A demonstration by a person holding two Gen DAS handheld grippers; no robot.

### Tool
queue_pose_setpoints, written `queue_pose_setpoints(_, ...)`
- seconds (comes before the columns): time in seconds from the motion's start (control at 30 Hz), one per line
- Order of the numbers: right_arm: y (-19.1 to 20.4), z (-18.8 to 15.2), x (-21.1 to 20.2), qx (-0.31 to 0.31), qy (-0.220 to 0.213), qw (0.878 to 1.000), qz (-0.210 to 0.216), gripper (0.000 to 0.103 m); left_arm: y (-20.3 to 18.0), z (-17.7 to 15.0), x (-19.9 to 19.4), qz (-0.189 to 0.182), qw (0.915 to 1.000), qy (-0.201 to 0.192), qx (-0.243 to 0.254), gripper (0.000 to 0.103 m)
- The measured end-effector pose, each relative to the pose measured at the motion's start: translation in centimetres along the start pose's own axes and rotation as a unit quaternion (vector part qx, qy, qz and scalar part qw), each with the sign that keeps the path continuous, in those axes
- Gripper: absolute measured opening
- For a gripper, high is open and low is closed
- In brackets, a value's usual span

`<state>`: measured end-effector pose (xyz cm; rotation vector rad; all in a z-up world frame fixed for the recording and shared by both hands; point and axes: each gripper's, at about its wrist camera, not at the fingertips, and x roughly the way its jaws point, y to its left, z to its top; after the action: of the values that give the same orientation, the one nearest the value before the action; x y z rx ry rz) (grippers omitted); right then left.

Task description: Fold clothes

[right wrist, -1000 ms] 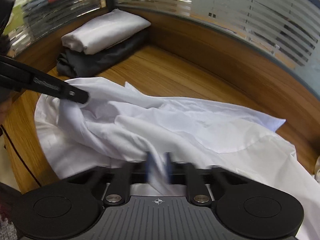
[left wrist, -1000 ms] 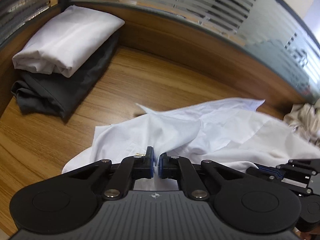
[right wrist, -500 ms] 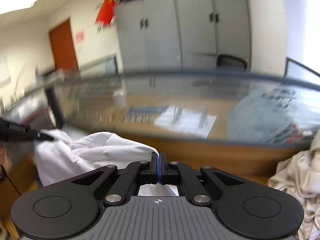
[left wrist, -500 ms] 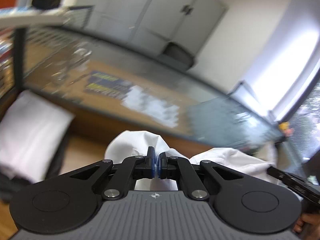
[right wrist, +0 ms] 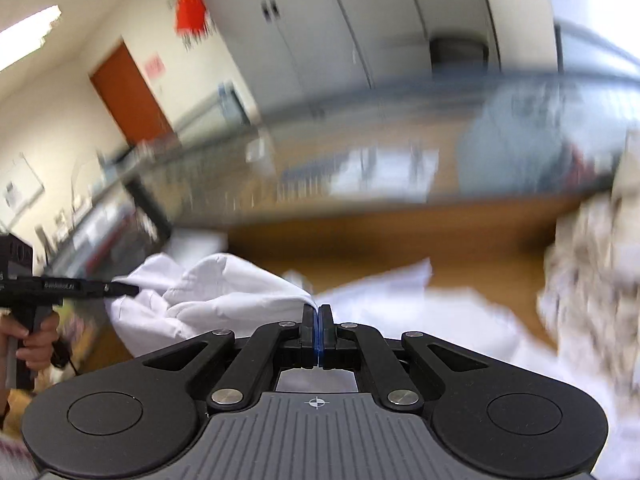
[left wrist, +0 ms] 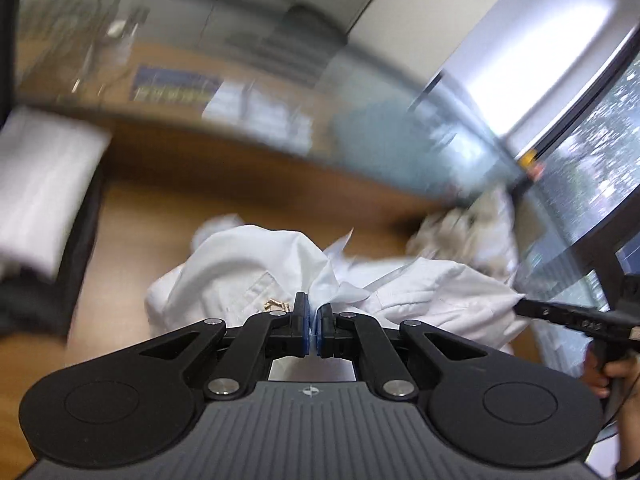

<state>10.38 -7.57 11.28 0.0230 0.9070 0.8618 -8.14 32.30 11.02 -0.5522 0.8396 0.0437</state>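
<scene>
Above wooden desk (left wrist: pixel 168 216), both claws pinch white shirt (left wrist: pixel 248 276).

A: Both views are bright, with a ceiling light (right wrist: pixel 30 36) glaring at upper left and a window (left wrist: pixel 532 68) blown out white.

B: The background smears with motion blur, the counter (left wrist: pixel 168 216) included; fisheye bends the edges, and only the near black gripper bodies stay sharp.
</scene>
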Motion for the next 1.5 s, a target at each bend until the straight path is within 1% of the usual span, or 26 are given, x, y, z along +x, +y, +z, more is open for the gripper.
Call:
queue_pose_setpoints(0.07,-0.1,-2.4,1.9,0.010,0.036,0.999,0.000,0.002,1.3,-2.7,1.7,0.021,0.9994,0.025,-0.011,0.003)
queue_pose_setpoints(0.13,-0.2,-5.1,3.6,0.019,0.062,0.998,-0.002,0.002,2.8,-5.4,3.4,0.038,0.9976,0.051,-0.028,0.003)
queue_pose_setpoints(0.27,-0.4,-9.8,7.3,0.023,0.108,0.993,-0.029,0.002,5.6,-9.2,5.9,0.041,0.9939,0.080,-0.063,0.004)
queue_pose_setpoints(0.37,-0.8,-12.7,9.5,0.021,0.132,0.990,-0.044,0.003,7.5,-11.8,7.7,0.041,0.9906,0.101,-0.083,0.005)
queue_pose_setpoints(0.5,-0.6,-15.2,11.3,0.001,0.149,0.987,-0.053,0.003,7.7,-13.4,9.8,0.051,0.9890,0.117,-0.076,0.006)
queue_pose_setpoints(0.57,-0.6,-16.1,12.0,-0.010,0.156,0.986,-0.056,0.003,7.7,-14.5,10.1,0.055,0.9894,0.118,-0.065,0.006)
queue_pose_setpoints(0.63,-0.2,-16.7,12.7,-0.026,0.156,0.985,-0.063,0.003,7.6,-15.0,10.7,0.061,0.9880,0.124,-0.069,0.006)
queue_pose_setpoints(0.67,-0.3,-17.1,13.0,-0.029,0.158,0.985,-0.067,0.003,7.8,-15.4,10.2,0.061,0.9879,0.125,-0.068,0.007)
queue_pose_setpoints(0.77,-0.7,-18.4,14.2,-0.026,0.167,0.982,-0.079,0.003,7.7,-15.9,11.1,0.083,0.9863,0.136,-0.043,0.008)
queue_pose_setpoints(0.87,-1.1,-19.7,15.3,-0.023,0.175,0.980,-0.089,0.003,7.2,-16.4,11.1,0.084,0.9865,0.140,-0.013,0.010)
queue_pose_setpoints(0.93,-1.1,-19.8,15.1,-0.028,0.178,0.979,-0.095,0.003,6.5,-16.5,10.3,0.081,0.9874,0.135,0.014,0.011)
queue_pose_setpoints(0.97,-0.9,-19.6,14.7,-0.033,0.176,0.979,-0.096,0.003,6.0,-16.3,9.5,0.076,0.9880,0.131,0.029,0.017)
queue_pose_setpoints(1.0,-0.6,-19.3,14.1,-0.041,0.172,0.980,-0.095,0.005,5.5,-16.2,8.8,0.070,0.9884,0.127,0.045,0.026)
queue_pose_setpoints(1.03,-0.3,-18.8,13.4,-0.050,0.169,0.980,-0.093,0.008,5.0,-15.9,7.9,0.063,0.9894,0.119,0.054,0.031)
queue_pose_setpoints(1.07,0.1,-18.4,12.5,-0.059,0.164,0.981,-0.090,0.015,4.6,-15.7,7.0,0.055,0.9902,0.111,0.063,0.037)
queue_pose_setpoints(1.1,0.6,-17.9,11.7,-0.068,0.157,0.981,-0.087,0.023,4.2,-15.4,6.1,0.048,0.9909,0.103,0.072,0.041)
queue_pose_setpoints(1.13,1.1,-17.4,10.8,-0.078,0.148,0.982,-0.084,0.026,3.8,-15.2,5.2,0.040,0.9913,0.095,0.081,0.042)
queue_pose_setpoints(1.17,1.6,-16.9,10.1,-0.088,0.140,0.983,-0.079,0.032,3.3,-14.9,4.4,0.032,0.9916,0.087,0.090,0.043)
queue_pose_setpoints(1.2,2.2,-16.3,9.5,-0.097,0.132,0.984,-0.074,0.038,2.9,-14.6,3.9,0.031,0.9915,0.080,0.097,0.046)
queue_pose_setpoints(1.23,2.7,-15.8,9.0,-0.107,0.124,0.984,-0.068,0.040,2.5,-14.2,3.6,0.030,0.9913,0.073,0.105,0.047)
queue_pose_setpoints(1.27,3.2,-15.3,8.6,-0.117,0.117,0.984,-0.060,0.042,2.2,-14.0,3.6,0.028,0.9906,0.067,0.116,0.050)
queue_pose_setpoints(1.33,4.3,-14.4,8.3,-0.138,0.108,0.984,-0.039,0.043,1.7,-13.6,4.2,0.032,0.9881,0.060,0.138,0.055)
queue_pose_setpoints(1.47,6.6,-13.2,9.5,-0.185,0.101,0.978,0.003,0.044,1.2,-13.4,6.4,0.048,0.9814,0.080,0.168,0.057)
queue_pose_setpoints(1.5,7.3,-13.1,10.2,-0.197,0.103,0.975,0.012,0.044,1.1,-13.5,6.9,0.048,0.9798,0.083,0.175,0.060)
